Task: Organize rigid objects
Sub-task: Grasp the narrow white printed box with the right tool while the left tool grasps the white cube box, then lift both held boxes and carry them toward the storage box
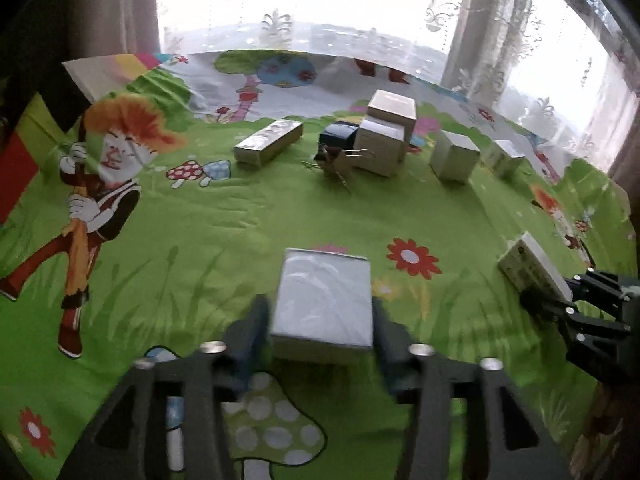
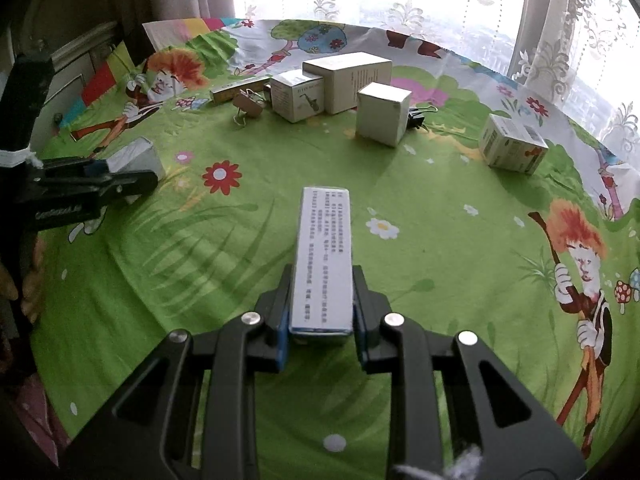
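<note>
Right gripper (image 2: 320, 312) jaws clamped on long printed box (image 2: 324, 256) – left gripper (image 1: 320, 328) jaws straddle grey box (image 1: 324, 300), contact unclear. Other boxes (image 2: 348, 80) clustered far side of bench (image 2: 440, 280).

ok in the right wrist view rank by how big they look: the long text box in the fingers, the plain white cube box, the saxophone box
1. Long white text-printed box, inflated by nearness.
2. Plain white cube box.
3. White saxophone-print box, close to the cube; unsure.
</note>
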